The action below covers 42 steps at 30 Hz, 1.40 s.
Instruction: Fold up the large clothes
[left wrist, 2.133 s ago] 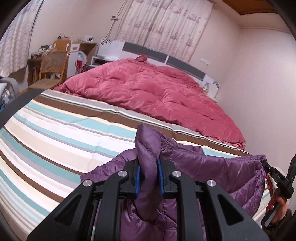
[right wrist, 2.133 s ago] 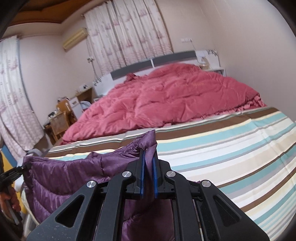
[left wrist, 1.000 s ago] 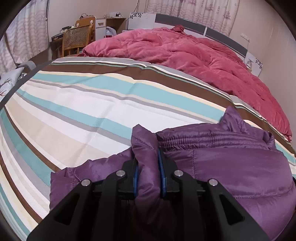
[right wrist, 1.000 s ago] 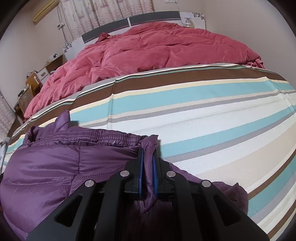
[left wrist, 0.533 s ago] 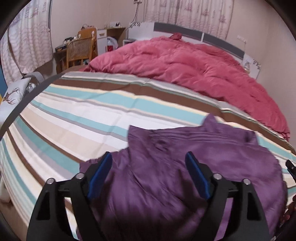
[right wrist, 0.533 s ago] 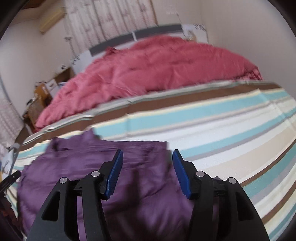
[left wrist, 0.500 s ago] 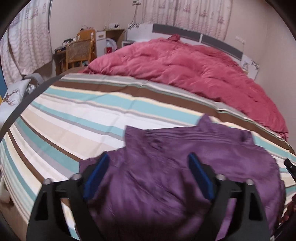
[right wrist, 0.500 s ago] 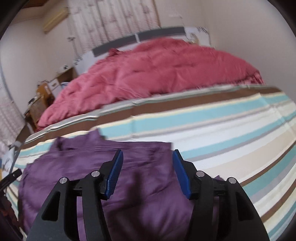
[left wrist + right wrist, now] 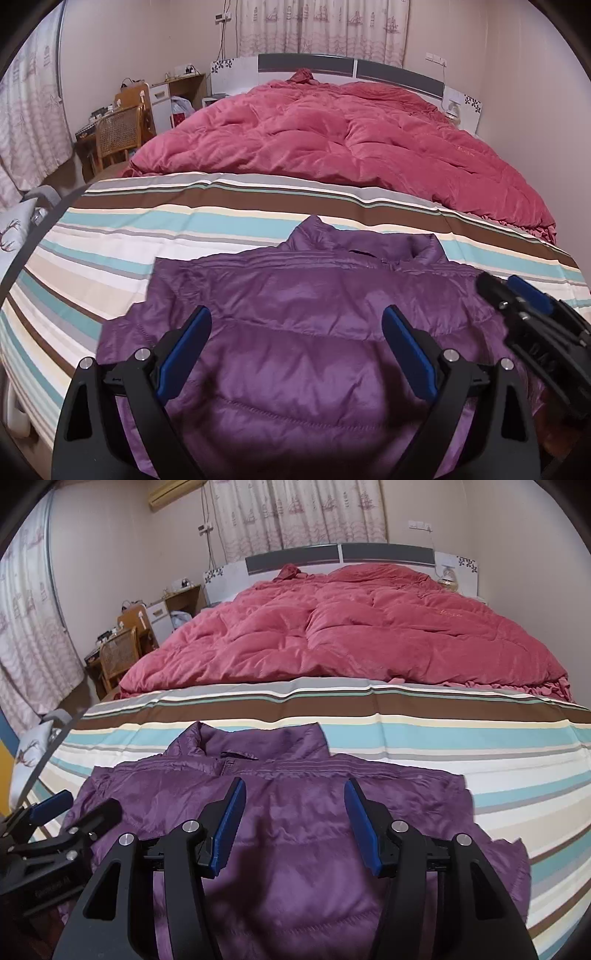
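Observation:
A purple padded jacket (image 9: pixel 332 273) lies flat on the striped bedsheet (image 9: pixel 166 225), collar toward the red quilt. Above its lower half my left gripper (image 9: pixel 295 314) stands wide open with nothing between its blue pads. My right gripper (image 9: pixel 295 786) hovers open over the same jacket (image 9: pixel 406 805), its jaws apart and free of cloth. Each wrist view catches the other tool: the right gripper (image 9: pixel 517 291) sits at the jacket's right side, the left gripper (image 9: pixel 85 805) at its left side. The jacket's near hem is hidden behind the gripper bodies.
A rumpled red quilt (image 9: pixel 332 140) covers the far half of the bed up to the headboard (image 9: pixel 332 62). A wicker chair (image 9: pixel 118 133) and a desk stand at the far left. A pale pillow (image 9: pixel 14 229) lies off the bed's left edge. Striped sheet (image 9: pixel 461 738) shows right of the jacket.
Both grippers were shut on folds of the jacket; both have opened and let go. The jacket now lies flat, and both grippers have drawn back and up from it.

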{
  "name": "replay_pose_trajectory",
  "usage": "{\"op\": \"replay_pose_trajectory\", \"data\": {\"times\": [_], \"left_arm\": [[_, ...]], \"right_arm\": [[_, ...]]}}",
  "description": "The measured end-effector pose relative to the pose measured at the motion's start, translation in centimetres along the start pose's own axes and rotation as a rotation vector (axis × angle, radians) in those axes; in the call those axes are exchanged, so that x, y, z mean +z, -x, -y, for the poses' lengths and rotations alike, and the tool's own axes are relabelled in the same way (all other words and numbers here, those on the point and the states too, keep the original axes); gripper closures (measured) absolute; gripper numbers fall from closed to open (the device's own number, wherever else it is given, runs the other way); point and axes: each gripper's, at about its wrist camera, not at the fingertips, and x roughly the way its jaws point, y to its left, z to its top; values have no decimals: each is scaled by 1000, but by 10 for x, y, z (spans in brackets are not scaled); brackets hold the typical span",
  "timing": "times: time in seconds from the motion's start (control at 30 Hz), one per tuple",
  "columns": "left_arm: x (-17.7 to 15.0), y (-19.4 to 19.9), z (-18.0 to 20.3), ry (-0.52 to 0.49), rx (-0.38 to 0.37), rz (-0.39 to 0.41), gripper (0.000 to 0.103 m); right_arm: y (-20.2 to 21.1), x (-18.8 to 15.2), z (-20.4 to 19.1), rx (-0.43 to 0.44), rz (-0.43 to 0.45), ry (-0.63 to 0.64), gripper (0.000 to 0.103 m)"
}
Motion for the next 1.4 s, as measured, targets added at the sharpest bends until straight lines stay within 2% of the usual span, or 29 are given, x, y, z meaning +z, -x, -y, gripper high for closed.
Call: {"op": "replay_pose_trajectory", "data": {"times": [0.2,0.27,0.47,0.57,0.67,0.77,0.9,1.03,1.17,1.2,1.27,1.4], "left_arm": [[-1,-39,5,-25,55,-53,14],[-6,-52,4,-6,48,-82,13],[-20,-70,9,-15,93,-61,12],[-24,-74,9,-18,102,-73,12],[-24,-73,7,-13,94,-82,12],[-22,-65,3,-10,70,-112,12],[-13,-48,-10,13,54,-101,10],[-1,-45,-30,8,146,-38,6],[4,-62,-57,14,222,-56,5],[2,-69,-61,17,226,-73,2],[-3,-85,-73,68,167,-122,2],[-11,-95,-83,123,114,-119,2]], "right_arm": [[-32,-11,0,-20,-58,-1,48],[-44,-18,2,-19,-77,-14,48],[-66,-27,-12,-120,-90,49,48],[-70,-27,-13,-127,-104,57,48],[-68,-25,-9,-105,-110,45,47],[-49,-19,3,-13,-85,-8,47],[-15,-11,29,-59,11,-42,47],[-24,-10,63,-164,-28,-60,47],[-44,-23,86,-142,-83,-137,46],[-47,-25,87,-141,-84,-141,45],[-52,-27,86,-146,-85,-135,44],[-55,-29,87,-140,-81,-142,44]]}}
